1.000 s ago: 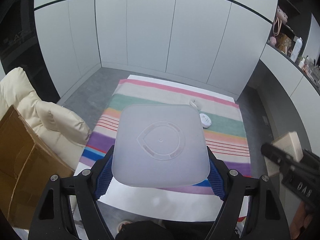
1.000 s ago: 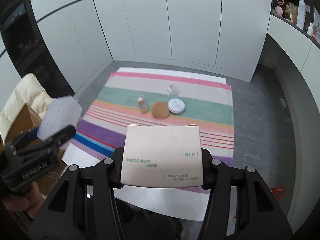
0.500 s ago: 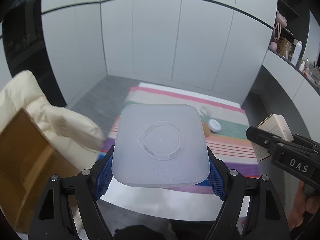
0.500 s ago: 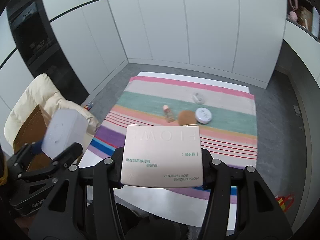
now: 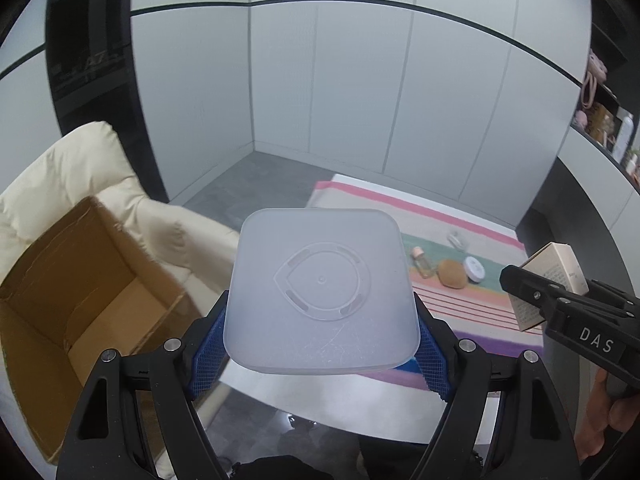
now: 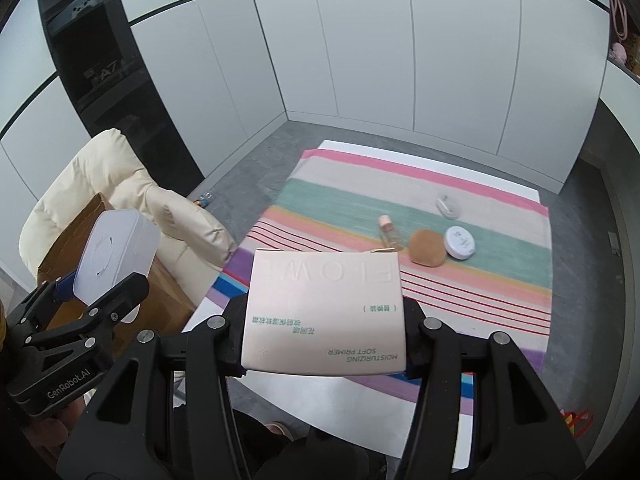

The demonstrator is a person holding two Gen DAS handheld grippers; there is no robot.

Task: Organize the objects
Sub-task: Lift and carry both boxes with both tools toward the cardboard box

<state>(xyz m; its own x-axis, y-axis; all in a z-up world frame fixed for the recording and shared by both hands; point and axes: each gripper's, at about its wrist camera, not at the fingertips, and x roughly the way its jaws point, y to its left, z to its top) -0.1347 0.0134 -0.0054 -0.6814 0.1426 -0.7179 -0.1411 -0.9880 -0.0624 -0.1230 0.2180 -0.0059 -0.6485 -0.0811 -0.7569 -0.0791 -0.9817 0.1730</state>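
Observation:
My left gripper [image 5: 320, 344] is shut on a translucent white square container [image 5: 322, 292], held in the air beside an open cardboard box [image 5: 84, 288]. My right gripper [image 6: 324, 332] is shut on a pale pink primer carton [image 6: 324, 312], held above the striped cloth [image 6: 500, 280]. On the cloth lie a small pink-capped bottle [image 6: 389, 232], a brown round puff [image 6: 427, 254], a white round jar [image 6: 460, 243] and a clear small case [image 6: 448, 207]. The container also shows in the right wrist view [image 6: 116, 256], and the carton in the left wrist view [image 5: 554, 280].
The cardboard box rests against a cream padded chair [image 5: 80, 160] at the left. White cabinet walls [image 5: 360, 100] stand behind the table. A shelf with bottles [image 5: 616, 132] is at the far right. Grey floor [image 6: 248, 168] surrounds the table.
Both grippers have swung to the left with their loads. The cardboard box and chair have come into fuller view under the left gripper; the cloth has shifted to the right.

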